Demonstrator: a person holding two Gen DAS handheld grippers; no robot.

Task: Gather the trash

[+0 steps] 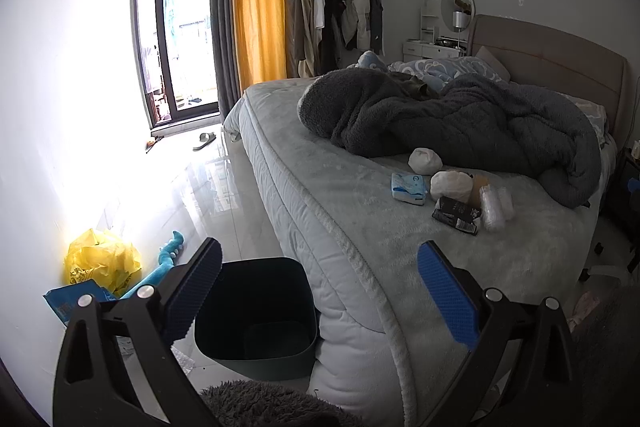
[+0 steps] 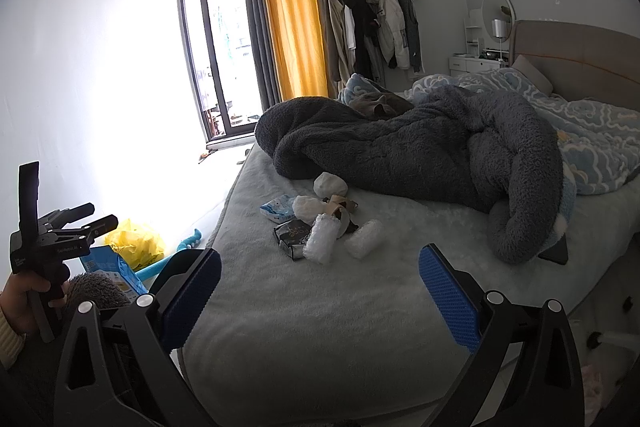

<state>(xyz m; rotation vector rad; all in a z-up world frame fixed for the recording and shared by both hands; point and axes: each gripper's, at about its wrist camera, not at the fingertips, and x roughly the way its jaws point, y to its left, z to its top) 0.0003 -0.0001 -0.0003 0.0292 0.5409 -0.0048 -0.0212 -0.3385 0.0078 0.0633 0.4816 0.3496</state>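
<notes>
- White and clear plastic trash sits in one cluster on the bed [image 2: 320, 307], mid-mattress, just in front of the grey fleece blanket [image 2: 400, 155].
- Cluster contents: two crumpled white wads [image 2: 330, 184] [image 2: 308, 207], blue tissue pack [image 2: 276, 207], black wrapper [image 2: 294, 233], two bubble-wrap rolls [image 2: 321, 237] [image 2: 365, 238], some brown cardboard bits behind them.
- Bubble-wrap rolls lie flat, long axes running roughly toward the right claw, slightly splayed apart; near roll touches the black wrapper.
- Black wrapper lies flat, long axis roughly across the bed in the left view [image 1: 458, 215].
- Dark bin [image 1: 256, 311] stands on the floor against the mattress corner, open top, looks empty; well apart from the cluster.
- Right claw [image 2: 320, 303] spread wide, nothing between the pads, over the near edge of the bed, aimed at the cluster.
- Left claw [image 1: 320, 295] also wide and empty, hanging above the bin and the mattress corner.
- Step, as I read it: approach, nothing picked yet.
- Next move likely needs the right claw forward and down onto the nearest roll, pads across its short axis, then a carry left to the bin.
- Off-task stuff on the floor by the wall: yellow bag [image 1: 102, 261], teal toy [image 1: 166, 263].
</notes>
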